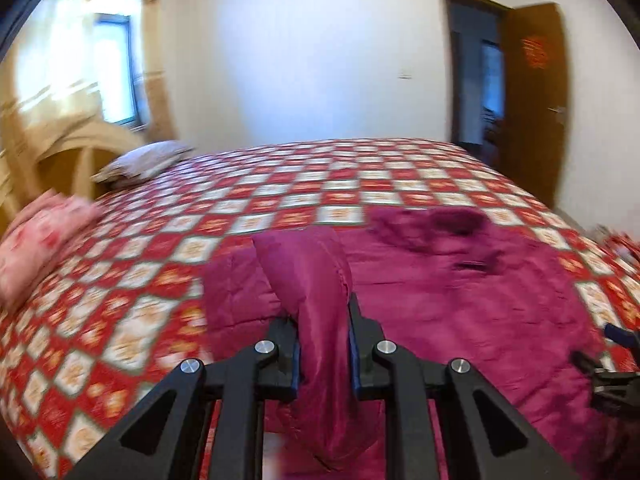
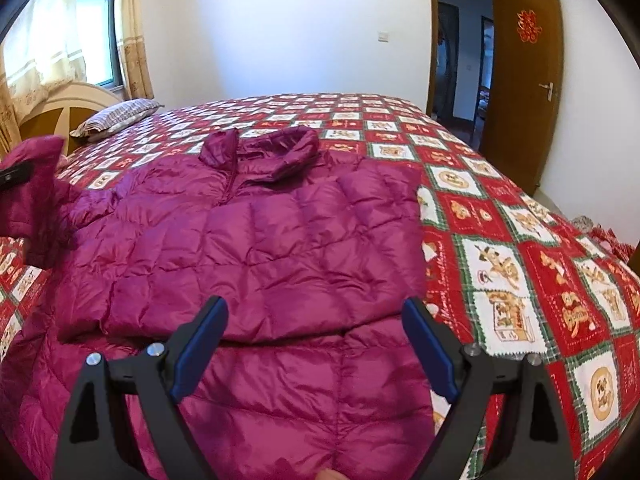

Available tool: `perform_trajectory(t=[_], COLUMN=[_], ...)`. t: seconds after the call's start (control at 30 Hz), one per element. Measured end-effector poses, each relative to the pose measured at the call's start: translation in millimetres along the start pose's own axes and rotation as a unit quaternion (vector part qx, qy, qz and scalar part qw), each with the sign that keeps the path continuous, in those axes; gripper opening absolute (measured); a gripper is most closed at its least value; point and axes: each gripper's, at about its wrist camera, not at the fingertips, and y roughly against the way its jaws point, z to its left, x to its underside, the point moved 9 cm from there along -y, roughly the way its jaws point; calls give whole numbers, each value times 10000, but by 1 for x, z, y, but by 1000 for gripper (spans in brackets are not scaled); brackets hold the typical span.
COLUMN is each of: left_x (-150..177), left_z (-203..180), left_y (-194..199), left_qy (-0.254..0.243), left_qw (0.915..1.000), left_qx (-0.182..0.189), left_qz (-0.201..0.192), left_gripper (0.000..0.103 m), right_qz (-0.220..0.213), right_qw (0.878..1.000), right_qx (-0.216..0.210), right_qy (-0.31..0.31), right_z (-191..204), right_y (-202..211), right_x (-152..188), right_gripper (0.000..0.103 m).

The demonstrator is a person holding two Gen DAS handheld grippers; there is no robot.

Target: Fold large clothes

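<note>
jacket [image 2: 256, 232], magenta quilted puffer, lies spread front-up on the red checked bedspread [image 2: 520, 248], collar toward the far side, near edge under my right gripper [image 2: 316, 344]. my left gripper [image 1: 322, 340] is clamped on its sleeve [image 1: 316, 280], fabric bunched between the blue pads, sleeve lifted off the bed. right gripper's jaws stand wide apart above the lower body of the jacket, nothing between them. striped pillow [image 2: 116, 118] sits at the headboard end, pink pillow [image 1: 36, 240] near it. left view is motion-blurred.
</note>
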Motion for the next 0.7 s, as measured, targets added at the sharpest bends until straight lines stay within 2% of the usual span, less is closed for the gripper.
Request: perform_trajectory(t=[0.07, 0.17, 0.2, 0.23, 0.3, 0.33, 0.43, 0.57, 0.63, 0.7], left_x=[1, 5, 5, 2, -3, -3, -1, 16, 33, 52], left_z=[-29, -65, -69, -75, -79, -80, -59, -3, 34, 63], left_y=[-6, -11, -8, -4, 9, 14, 20, 4, -7, -15], left_qy=[-170, -469, -511, -557, -674, -725, -722, -390, -160, 103], left_qw=[9998, 9988, 9986, 9982, 9964, 9957, 9948, 9967, 9947, 9916], left_qx=[108, 141, 108, 72, 71, 68, -102, -603, -1018, -1275], left_qz=[55, 44, -52, -189, -509, -577, -710, -370, -52, 198], left_gripper=[22, 57, 75, 79, 82, 87, 91, 91, 91, 91], right_qz=[31, 88, 120, 156, 266, 311, 324, 174, 100, 78], right_qw=[10000, 9999, 9999, 9999, 9996, 9995, 9993, 9992, 9984, 9970], right_qx=[-4, -14, -30, -46, -57, -76, -107, -332, -546, -765], right_qy=[-57, -69, -62, -54, -48, -74, -128, -132, -92, -80], right_z=[-4, -6, -6, -5, -6, -7, -9, 0, 12, 25], right_y=[-2, -4, -6, -7, -11, -12, -11, 4, 11, 14], right_x=[2, 5, 7, 8, 11, 11, 8, -9, -22, -31], right_gripper=[91, 91, 91, 91, 91, 91, 91, 91, 91, 91])
